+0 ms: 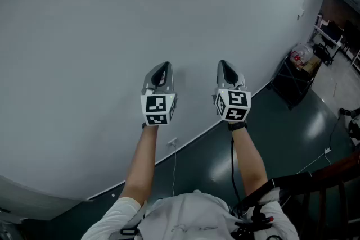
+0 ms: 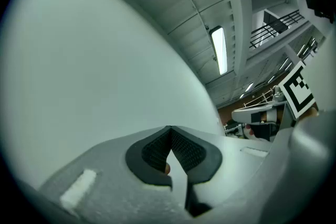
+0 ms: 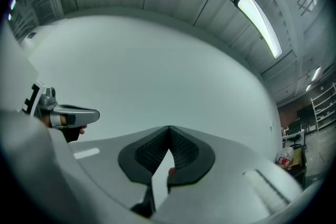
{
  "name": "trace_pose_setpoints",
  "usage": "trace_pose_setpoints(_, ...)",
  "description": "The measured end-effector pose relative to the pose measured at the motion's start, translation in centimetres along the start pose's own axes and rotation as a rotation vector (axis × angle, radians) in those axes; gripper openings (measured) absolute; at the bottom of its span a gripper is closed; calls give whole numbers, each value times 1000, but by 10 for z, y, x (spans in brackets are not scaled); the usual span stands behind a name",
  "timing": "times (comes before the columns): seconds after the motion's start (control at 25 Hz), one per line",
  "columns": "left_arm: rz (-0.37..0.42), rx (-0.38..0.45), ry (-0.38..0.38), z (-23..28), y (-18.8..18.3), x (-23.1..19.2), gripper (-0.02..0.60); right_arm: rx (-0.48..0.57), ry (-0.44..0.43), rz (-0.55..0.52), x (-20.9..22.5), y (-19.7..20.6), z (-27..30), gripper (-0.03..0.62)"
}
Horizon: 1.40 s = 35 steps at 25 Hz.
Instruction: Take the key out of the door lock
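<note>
The left gripper [image 1: 162,66] and the right gripper [image 1: 226,65] are side by side and apart, both before a wall [image 1: 101,31] that fills the left and middle. At the right, a rack [image 1: 292,87] stands on the floor [image 1: 281,137] against the wall's foot, with a bag [image 1: 302,55] on top (shelves [image 1: 329,36] stand further behind). A cable [image 1: 174,168] runs over the floor between the person's forearms.

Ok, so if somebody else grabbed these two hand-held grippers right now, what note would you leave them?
Left hand-held gripper: shut, empty, held up facing the plain white wall.
Right hand-held gripper: shut, empty, held up beside it.
Job's things: neither the door lock nor the key shows in any view.
Done: nothing that can be seen.
Left: find the door lock, grip the key, pull it out.
</note>
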State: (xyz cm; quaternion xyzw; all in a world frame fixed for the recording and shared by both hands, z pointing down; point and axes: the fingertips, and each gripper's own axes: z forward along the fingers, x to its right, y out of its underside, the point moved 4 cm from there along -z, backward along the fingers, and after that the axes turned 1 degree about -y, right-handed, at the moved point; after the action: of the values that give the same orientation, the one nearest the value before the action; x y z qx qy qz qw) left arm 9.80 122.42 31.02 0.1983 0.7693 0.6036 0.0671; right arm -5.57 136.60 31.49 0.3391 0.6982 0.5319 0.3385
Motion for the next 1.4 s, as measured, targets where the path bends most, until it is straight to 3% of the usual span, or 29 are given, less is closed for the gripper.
trace_pose_setpoints(0.16,-1,30,51,6,-7,19,2,10,-14,-13,-3,1,-6,2)
trace_pose_setpoints(0.32,32,37,50,7,-6,27,2,15,-35,-17,-4,0,-5,2)
trace_pose_setpoints(0.48,35,49,9,3,-7,20,2,36,-69,-18,-14,-3,3,2)
trace_pose_setpoints(0.64,40,49,-82,-19,-10,-9,2,86,-158,-29,-51,-11,12,2)
trace_pose_setpoints(0.8,76,37,-219,-67,-12,-49,3,159,-322,-34,-118,-19,19,2)
trace_pose_setpoints(1.0,161,-1,-430,-145,-15,-97,3,206,-528,58,-205,-26,23,2)
trace_pose_setpoints(1.24,217,-56,-744,-276,-28,-170,3,263,-851,130,-366,-39,2,2)
trace_pose_setpoints(1.4,310,-82,-939,-372,-56,-206,3,297,-1029,208,-470,-61,-33,2)
